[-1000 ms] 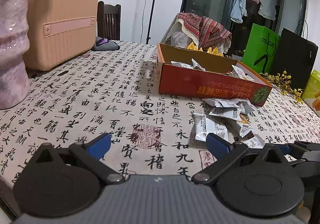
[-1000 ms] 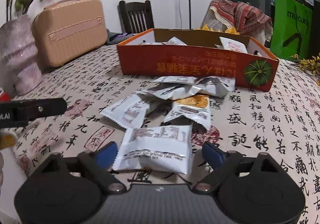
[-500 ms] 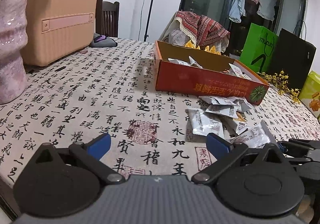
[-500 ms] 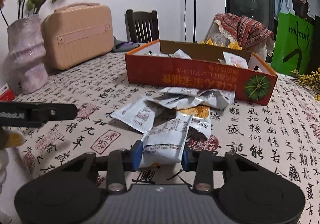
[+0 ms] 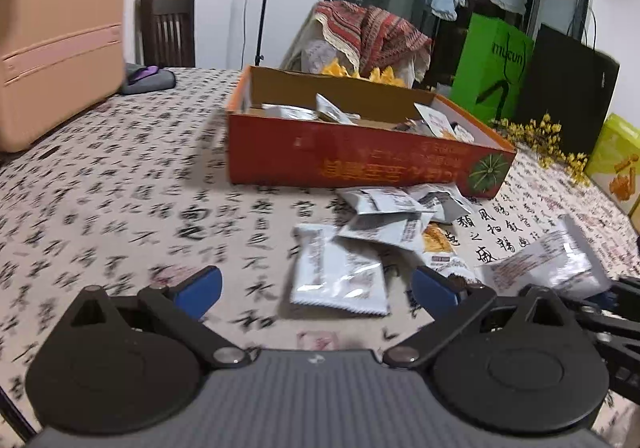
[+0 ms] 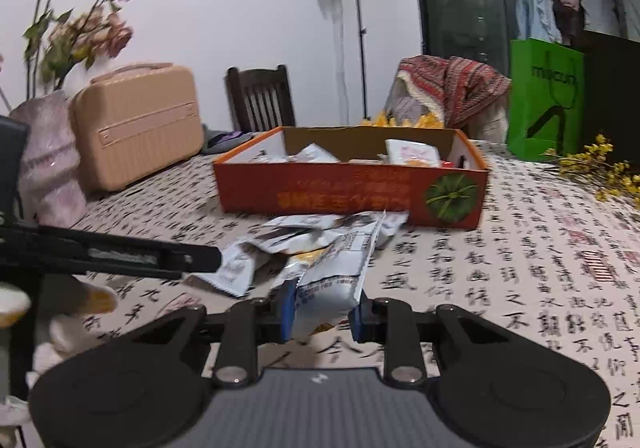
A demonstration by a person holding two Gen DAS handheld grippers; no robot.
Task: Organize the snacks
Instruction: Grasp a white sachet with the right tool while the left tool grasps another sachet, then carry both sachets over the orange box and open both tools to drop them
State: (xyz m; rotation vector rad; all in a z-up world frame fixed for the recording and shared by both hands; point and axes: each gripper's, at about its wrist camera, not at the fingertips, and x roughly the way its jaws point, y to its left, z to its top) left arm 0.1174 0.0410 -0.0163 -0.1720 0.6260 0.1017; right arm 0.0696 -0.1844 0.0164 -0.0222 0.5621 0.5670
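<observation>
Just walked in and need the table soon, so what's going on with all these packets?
A person is tidying snack packets into the orange cardboard box, using a handheld gripper in each hand. The right gripper has a white snack packet between its jaws, which are closing on it, lifted off the pile of packets on the calligraphy tablecloth. The left gripper is open and empty, pointed at another packet lying flat. Several packets are already in the box.
</observation>
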